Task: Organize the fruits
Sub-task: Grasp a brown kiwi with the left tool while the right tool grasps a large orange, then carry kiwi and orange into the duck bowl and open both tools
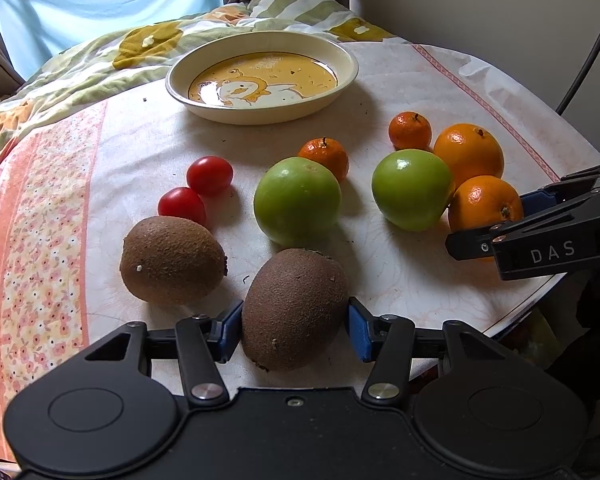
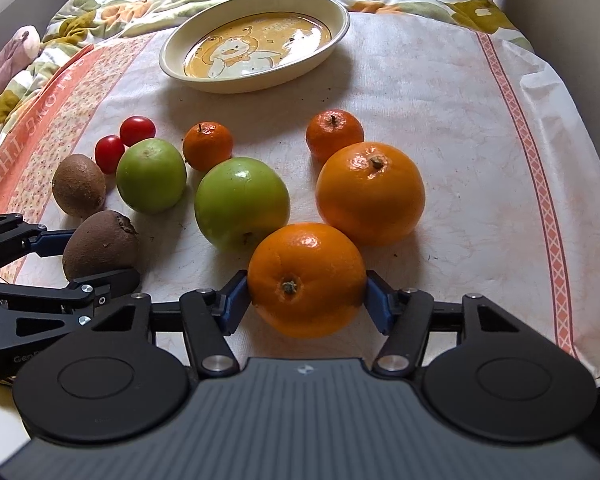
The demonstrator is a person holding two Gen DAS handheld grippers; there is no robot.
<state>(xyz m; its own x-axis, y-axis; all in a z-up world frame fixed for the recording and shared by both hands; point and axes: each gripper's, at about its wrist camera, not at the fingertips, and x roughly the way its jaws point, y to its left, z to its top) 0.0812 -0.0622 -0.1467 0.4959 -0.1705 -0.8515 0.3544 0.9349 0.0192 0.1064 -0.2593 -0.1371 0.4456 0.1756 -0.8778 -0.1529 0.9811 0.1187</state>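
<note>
My left gripper (image 1: pixel 295 328) is shut on a brown kiwi (image 1: pixel 294 308) at the table's near edge; both blue pads touch it. It also shows in the right wrist view (image 2: pixel 100 244). My right gripper (image 2: pixel 306 300) is shut on an orange (image 2: pixel 306 278), which shows in the left wrist view (image 1: pixel 485 204) too. A second kiwi (image 1: pixel 172 260), two cherry tomatoes (image 1: pixel 196 188), two green apples (image 1: pixel 298 200) (image 1: pixel 412 188), two mandarins (image 1: pixel 326 156) (image 1: pixel 410 130) and another orange (image 1: pixel 470 154) lie on the cloth.
A cream plate (image 1: pixel 262 76) with a cartoon print stands at the back of the table, nothing on it. A floral tablecloth (image 1: pixel 44 216) covers the table. A patterned quilt (image 1: pixel 100 52) lies behind it. The table's edge runs close on the right.
</note>
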